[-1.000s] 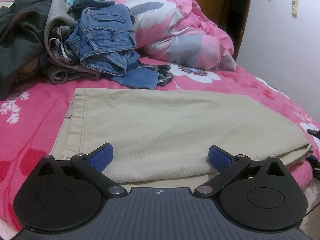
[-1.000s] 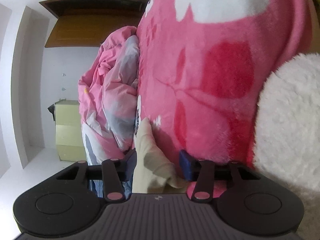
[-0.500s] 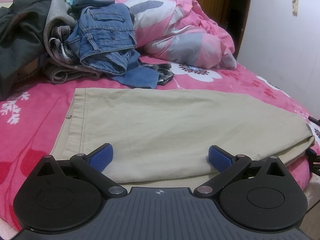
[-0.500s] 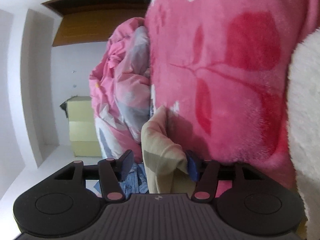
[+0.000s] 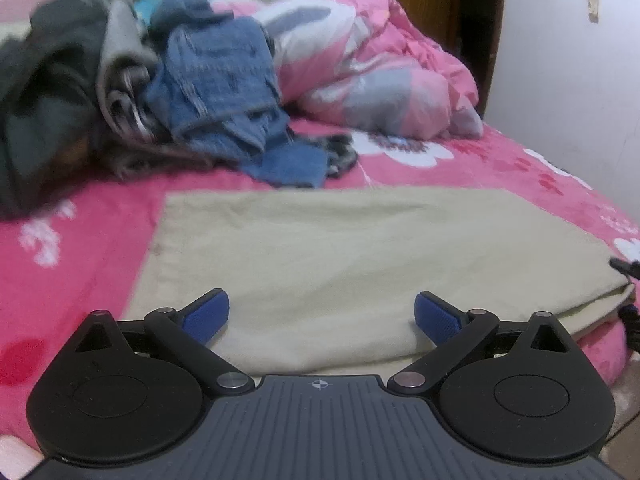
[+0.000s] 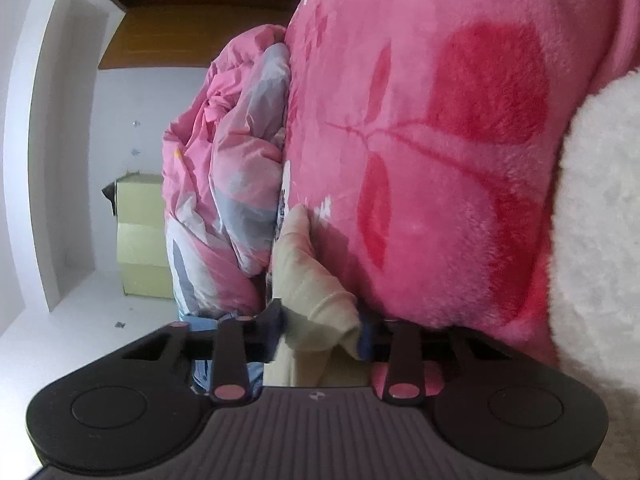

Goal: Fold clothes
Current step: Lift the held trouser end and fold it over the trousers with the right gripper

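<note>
Beige trousers (image 5: 360,256) lie flat on pink bed (image 5: 80,256), folded lengthwise, w/ clothes pile (image 5: 168,92) behind. Left gripper (image 5: 322,314) over near edge, jaws wide apart, holding nothing. Right gripper (image 6: 320,330) jaws closed on trousers' end (image 6: 316,280), lifted off bed

Your left view: clothes pile (image 5: 132,92) motion-blurred, separate garments hard to tell; beige trousers (image 5: 360,256) near edge hidden behind gripper body. Your right view: trousers' end (image 6: 316,300) covers right gripper (image 6: 320,330) pad contact.
</note>
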Available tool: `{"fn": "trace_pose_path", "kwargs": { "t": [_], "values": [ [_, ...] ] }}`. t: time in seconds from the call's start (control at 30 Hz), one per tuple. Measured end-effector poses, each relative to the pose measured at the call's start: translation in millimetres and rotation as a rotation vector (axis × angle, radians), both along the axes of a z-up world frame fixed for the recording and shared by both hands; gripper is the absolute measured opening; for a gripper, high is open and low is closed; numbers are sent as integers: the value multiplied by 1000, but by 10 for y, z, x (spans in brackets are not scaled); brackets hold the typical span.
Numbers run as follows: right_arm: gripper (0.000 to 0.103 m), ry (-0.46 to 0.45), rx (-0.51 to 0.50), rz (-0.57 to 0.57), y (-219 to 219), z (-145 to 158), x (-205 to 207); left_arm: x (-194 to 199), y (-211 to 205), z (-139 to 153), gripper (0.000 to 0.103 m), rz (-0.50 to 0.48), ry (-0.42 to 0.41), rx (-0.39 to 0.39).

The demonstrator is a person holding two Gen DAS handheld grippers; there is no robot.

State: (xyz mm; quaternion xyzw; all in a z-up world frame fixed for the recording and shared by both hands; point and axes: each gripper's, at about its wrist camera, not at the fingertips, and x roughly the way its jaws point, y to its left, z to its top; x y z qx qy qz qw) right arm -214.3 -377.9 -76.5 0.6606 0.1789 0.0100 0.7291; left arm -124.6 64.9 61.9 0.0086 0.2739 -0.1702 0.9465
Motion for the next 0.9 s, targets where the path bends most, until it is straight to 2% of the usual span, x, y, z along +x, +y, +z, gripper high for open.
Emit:
{"fn": "trace_pose_path", "kwargs": {
  "t": [0.13,0.3,0.43,0.53,0.57,0.67,0.8,0.9],
  "values": [
    [25,-23,-67,10,13,108,-40,70,-152,234,100,-54,-72,23],
    [24,-52,-127,18,32,253,-80,491,-645,280,100,-124,-58,95],
    [23,-59,-179,25,30,302,-104,826,-962,150,98,-173,41,88],
    [23,-48,-188,27,24,259,-70,1035,-1129,-111,99,-154,158,161],
    [25,-44,-191,28,22,245,-59,1078,-1135,-187,99,-145,191,159],
    [30,-33,-199,30,16,201,-25,1066,-1107,-216,100,-146,196,150],
    [32,-40,-235,31,36,236,15,1047,-1093,-226,100,-150,196,149],
    [24,-75,-283,34,78,377,44,1034,-1087,-237,100,-152,188,146]
  ]
}}
